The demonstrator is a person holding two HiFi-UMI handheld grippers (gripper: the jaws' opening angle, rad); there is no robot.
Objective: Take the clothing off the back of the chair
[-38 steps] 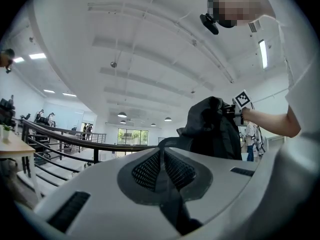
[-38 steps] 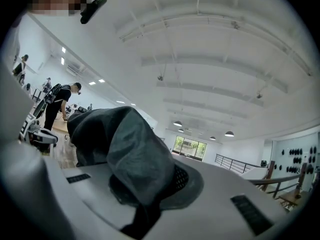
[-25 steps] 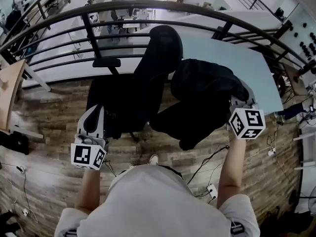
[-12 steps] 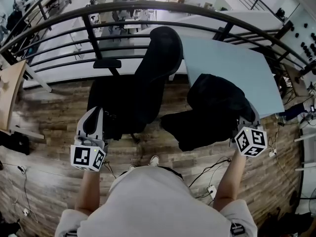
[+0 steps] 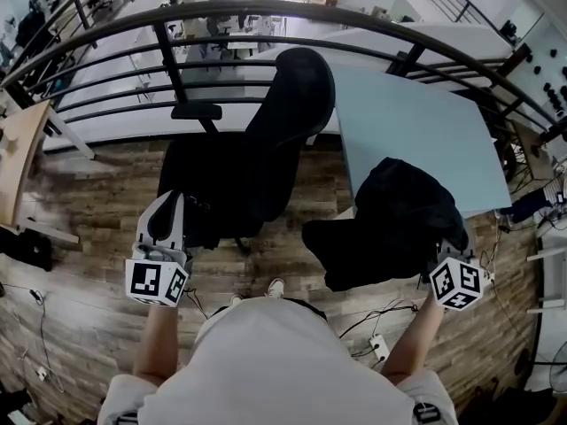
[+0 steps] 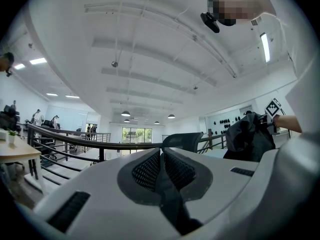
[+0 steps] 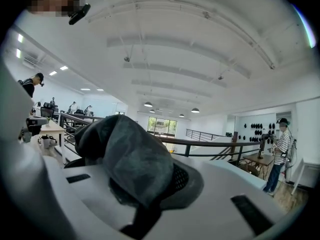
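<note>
The right gripper [image 7: 145, 186] has its fingers [image 7: 184, 180] pinched on a fold of the black garment [image 5: 390, 224]. The cloth bunches over them and hangs below and to their left, clear of the chair. The lift-off looks done, so I judge that what remains is carrying it away cleanly. Keep that pinch firm, since only a fold is caught and the weight of the bulk could drag it out. Hold it high enough that the lower edge clears the wooden floor [image 5: 89, 193].

The left gripper [image 6: 161, 173] has its fingers [image 6: 144, 171] pressed together on nothing, well to the left of the garment. It could spread and take the loose bulk if the cloth begins to slip.

Just ahead of the left fingers stands the black office chair [image 5: 266, 140], its back bare. Ahead of the right fingers lies the pale blue bench [image 5: 416, 122], which looks a likely place to lay the garment down. Beyond both runs a dark railing [image 5: 170, 60].

Counted: one garment, one chair, one bench, one railing and two grippers, only the right one loaded.
</note>
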